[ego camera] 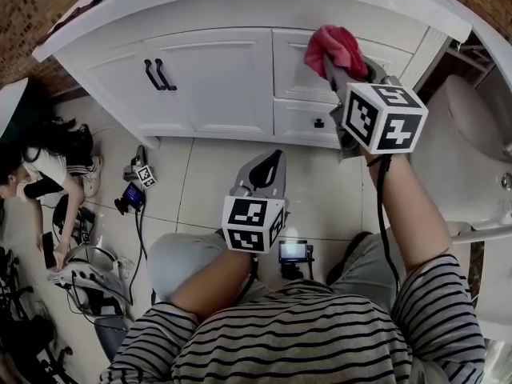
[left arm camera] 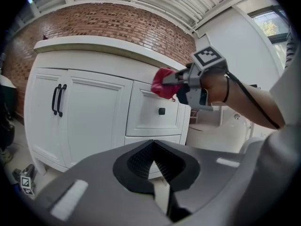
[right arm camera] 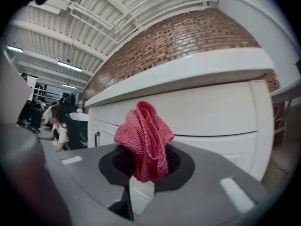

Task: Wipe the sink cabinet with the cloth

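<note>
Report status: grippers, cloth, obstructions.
Right gripper shut on red cloth, at top drawer of cabinet. Left gripper shut, empty, held low. Nothing in the way.

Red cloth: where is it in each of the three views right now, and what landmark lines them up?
Head view: cloth upper right, held by the right gripper, in front of the cabinet.
Left gripper view: cloth right of centre, above the drawer knob.
Right gripper view: cloth dead centre, clamped between the jaws.
Landmark: the black door handles, visible in all three.
</note>
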`<state>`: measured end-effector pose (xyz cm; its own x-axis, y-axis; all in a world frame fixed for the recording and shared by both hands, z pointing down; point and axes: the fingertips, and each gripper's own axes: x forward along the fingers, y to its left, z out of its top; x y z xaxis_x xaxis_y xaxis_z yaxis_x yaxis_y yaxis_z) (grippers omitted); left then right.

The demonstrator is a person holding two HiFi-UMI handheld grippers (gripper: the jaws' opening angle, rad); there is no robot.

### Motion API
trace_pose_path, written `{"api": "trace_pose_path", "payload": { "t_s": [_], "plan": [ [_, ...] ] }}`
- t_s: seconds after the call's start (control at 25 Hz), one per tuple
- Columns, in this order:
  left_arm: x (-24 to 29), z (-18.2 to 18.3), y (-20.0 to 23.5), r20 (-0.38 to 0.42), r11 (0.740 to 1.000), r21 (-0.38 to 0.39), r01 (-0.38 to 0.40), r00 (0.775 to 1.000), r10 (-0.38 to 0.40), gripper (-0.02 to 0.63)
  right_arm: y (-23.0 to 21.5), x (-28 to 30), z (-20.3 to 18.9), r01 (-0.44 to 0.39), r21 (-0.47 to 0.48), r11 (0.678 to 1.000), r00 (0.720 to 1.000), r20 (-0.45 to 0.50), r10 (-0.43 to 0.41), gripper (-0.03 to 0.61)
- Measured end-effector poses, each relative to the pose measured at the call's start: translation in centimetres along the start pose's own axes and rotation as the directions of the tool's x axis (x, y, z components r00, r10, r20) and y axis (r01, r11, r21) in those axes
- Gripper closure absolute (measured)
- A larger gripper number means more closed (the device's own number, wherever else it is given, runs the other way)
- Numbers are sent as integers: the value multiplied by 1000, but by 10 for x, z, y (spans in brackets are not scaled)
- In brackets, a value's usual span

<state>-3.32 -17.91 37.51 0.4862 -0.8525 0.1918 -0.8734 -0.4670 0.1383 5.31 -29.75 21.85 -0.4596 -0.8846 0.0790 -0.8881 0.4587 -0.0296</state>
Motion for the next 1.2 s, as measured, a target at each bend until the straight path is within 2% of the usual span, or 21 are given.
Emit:
{"api": "trace_pose_path", "payload": {
  "t_s": [0.12, 0.24, 0.4, 0.68, 0.84, 1.04, 1.12, 1.2],
  "plan": [
    [1, -1, 6, -1, 1000, 9, -17, 1000, 17, 613, 44, 49, -28, -78, -50, 996, 994, -86, 74, 502],
    [1, -2, 15, -2, 999, 3, -38, 999, 38, 612, 48, 79, -45, -68, -68, 995, 989, -134, 58, 502],
    [0, 1, 19, 3, 999, -3, -36, 999, 36, 612, 34, 74, -43, -35, -111, 993, 992, -122, 21, 500],
    [2, -2, 10, -11, 1000, 14, -17, 1000, 17, 612, -28, 32, -44, 64, -157, 986, 989, -122, -84, 500],
    [4, -4, 13, -19, 999, 25, -31, 999, 31, 612, -76, 3, -47, 157, -130, 979, 978, -117, -172, 500],
    [5, -6, 10, -23, 999, 21, -31, 999, 31, 612, -142, -39, -58, 298, -50, 953, 945, -125, -302, 500],
    [3, -3, 7, -15, 1000, 19, -23, 1000, 24, 612, -144, -49, -59, 318, -8, 948, 940, -127, -316, 502],
    [2, -1, 5, -7, 1000, 14, -17, 1000, 17, 612, -122, -46, -56, 272, 40, 962, 958, -109, -266, 502]
  ]
}}
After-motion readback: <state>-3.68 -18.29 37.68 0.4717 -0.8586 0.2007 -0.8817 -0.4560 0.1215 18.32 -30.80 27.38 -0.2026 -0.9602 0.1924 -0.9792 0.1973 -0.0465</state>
